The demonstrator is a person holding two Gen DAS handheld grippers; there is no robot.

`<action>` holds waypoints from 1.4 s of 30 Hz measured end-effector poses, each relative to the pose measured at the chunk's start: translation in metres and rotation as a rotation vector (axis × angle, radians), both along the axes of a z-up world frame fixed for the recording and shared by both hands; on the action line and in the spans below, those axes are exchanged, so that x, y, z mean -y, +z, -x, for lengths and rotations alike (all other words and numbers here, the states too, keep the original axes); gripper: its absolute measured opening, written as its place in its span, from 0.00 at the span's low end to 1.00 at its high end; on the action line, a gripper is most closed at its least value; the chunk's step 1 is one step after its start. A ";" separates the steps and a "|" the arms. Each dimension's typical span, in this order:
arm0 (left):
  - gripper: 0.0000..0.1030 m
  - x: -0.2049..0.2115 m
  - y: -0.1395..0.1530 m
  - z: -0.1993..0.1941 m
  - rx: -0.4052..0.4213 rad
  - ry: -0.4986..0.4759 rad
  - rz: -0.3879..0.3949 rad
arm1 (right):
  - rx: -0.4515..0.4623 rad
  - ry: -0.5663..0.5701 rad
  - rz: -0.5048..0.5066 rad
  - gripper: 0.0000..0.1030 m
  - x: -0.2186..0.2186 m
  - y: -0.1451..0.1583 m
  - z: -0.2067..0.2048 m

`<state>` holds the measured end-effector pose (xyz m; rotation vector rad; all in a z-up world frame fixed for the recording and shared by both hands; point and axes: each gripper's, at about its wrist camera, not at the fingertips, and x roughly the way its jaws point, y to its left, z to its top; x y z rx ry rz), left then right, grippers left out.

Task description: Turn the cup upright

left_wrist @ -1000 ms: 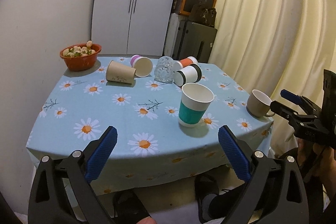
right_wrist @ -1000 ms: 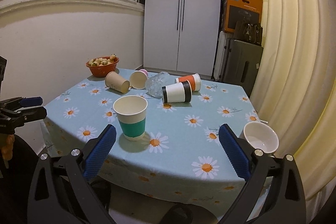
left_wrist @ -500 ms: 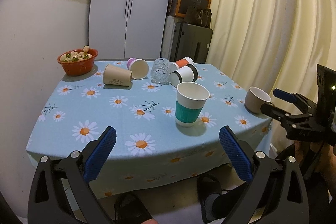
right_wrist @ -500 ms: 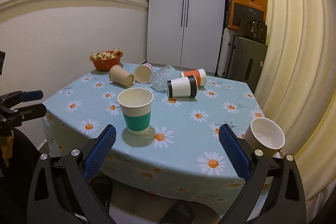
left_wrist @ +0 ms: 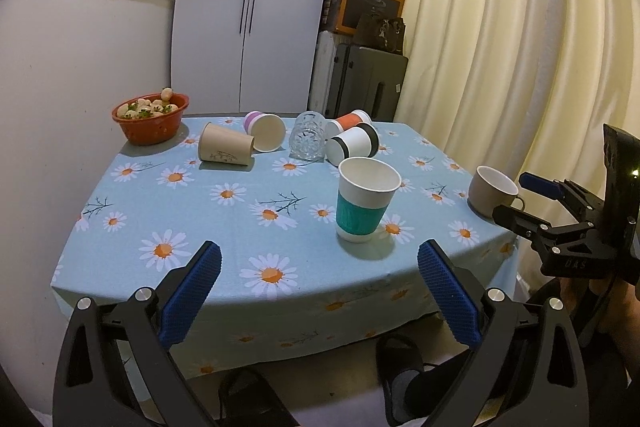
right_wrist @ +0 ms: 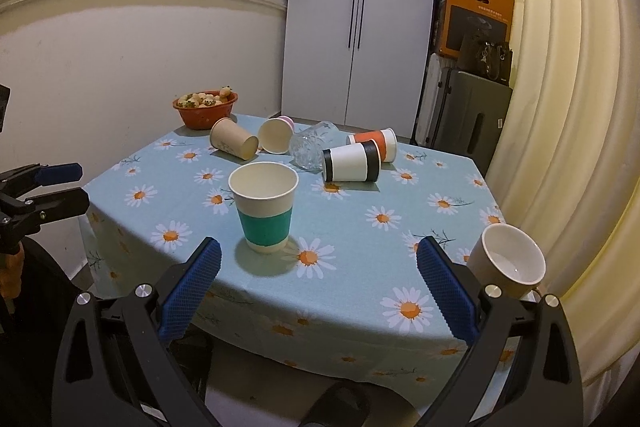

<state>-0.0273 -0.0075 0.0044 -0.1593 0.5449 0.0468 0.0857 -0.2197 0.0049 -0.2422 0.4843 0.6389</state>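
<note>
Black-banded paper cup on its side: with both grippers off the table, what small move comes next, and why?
Probably advance the right gripper, jaws open and empty, toward the black-banded cup. It lies on its side, nearest of the tipped cups, behind the upright teal cup. The left gripper is also open, farther off.

Both wrist cameras look in from off the worktop's point(left_wrist: 120, 227) near edge, the left from its left corner, the right from the right (each catches the other's tongs), sharing the whole tabletop.
</note>
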 end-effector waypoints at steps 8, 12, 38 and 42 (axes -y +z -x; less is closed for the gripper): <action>0.93 0.003 -0.001 -0.001 -0.008 -0.006 -0.015 | 0.009 0.002 0.011 0.94 -0.002 -0.001 0.002; 0.93 0.004 -0.002 -0.002 -0.013 -0.007 -0.019 | 0.014 0.004 0.014 0.94 -0.003 -0.001 0.003; 0.93 0.005 -0.002 -0.001 -0.009 -0.011 -0.020 | 0.008 0.001 0.018 0.94 -0.004 -0.004 0.003; 0.93 0.003 -0.002 -0.003 -0.013 -0.006 -0.012 | 0.009 0.001 0.018 0.94 -0.003 -0.004 0.003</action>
